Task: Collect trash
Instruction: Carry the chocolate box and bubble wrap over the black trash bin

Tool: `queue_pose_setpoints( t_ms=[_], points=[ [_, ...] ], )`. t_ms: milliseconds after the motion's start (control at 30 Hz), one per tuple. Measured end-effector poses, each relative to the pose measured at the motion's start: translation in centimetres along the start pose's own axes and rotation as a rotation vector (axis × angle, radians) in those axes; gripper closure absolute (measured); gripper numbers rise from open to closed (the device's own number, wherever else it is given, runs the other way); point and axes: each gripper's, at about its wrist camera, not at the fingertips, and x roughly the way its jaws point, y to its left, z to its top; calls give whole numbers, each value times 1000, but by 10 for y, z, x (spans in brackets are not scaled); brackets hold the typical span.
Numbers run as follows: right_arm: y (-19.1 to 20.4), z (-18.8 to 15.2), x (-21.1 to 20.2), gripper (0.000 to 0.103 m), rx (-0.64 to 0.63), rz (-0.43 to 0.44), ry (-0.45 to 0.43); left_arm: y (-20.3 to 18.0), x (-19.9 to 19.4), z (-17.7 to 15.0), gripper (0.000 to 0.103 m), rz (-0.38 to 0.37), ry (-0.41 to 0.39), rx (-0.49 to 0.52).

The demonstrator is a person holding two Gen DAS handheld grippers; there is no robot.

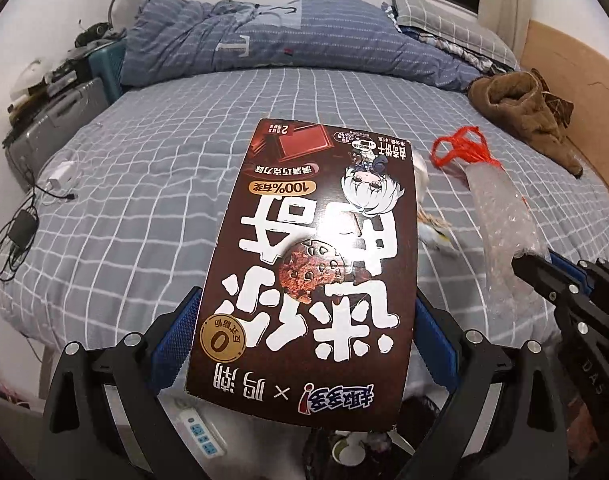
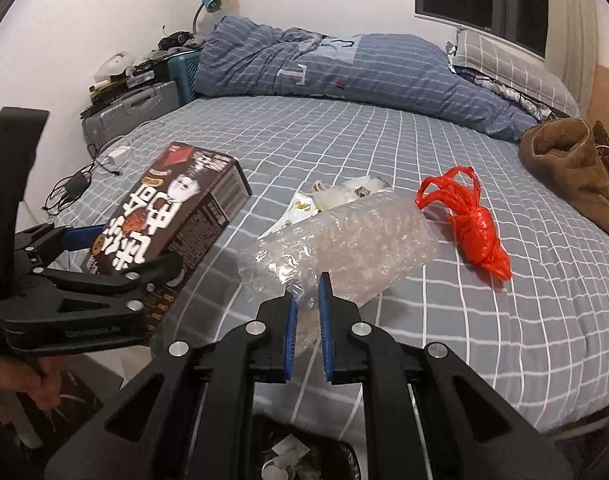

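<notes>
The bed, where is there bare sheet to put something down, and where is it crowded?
On the bed, bare sheet runs below the folded quilt, from the chargers across to the brown garment. Another patch lies near the foot, right of the red bag. It is crowded around the bubble wrap, wrappers and cookie box.

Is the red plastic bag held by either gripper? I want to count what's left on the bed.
No: the red plastic bag lies loose on the bed, apart from both grippers.
</notes>
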Motion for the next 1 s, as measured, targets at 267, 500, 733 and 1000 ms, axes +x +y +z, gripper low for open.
queue_pose_setpoints(
  t_ms=[267, 500, 733, 1000],
  points=[
    [10, -21, -41, 93, 7, -25, -12, -15, -28, -32, 10, -16, 9, 28],
    [19, -46, -67, 93, 24, -23, -2, -21, -53, -60, 10, -20, 4, 35],
    [26, -71, -71, 93, 20, -27, 25, -19, -68, -82, 10, -17, 11, 19],
    [28, -91, -76, 93, 60, -5, 53, -18, -70, -112, 10, -14, 42, -28]
  ],
)
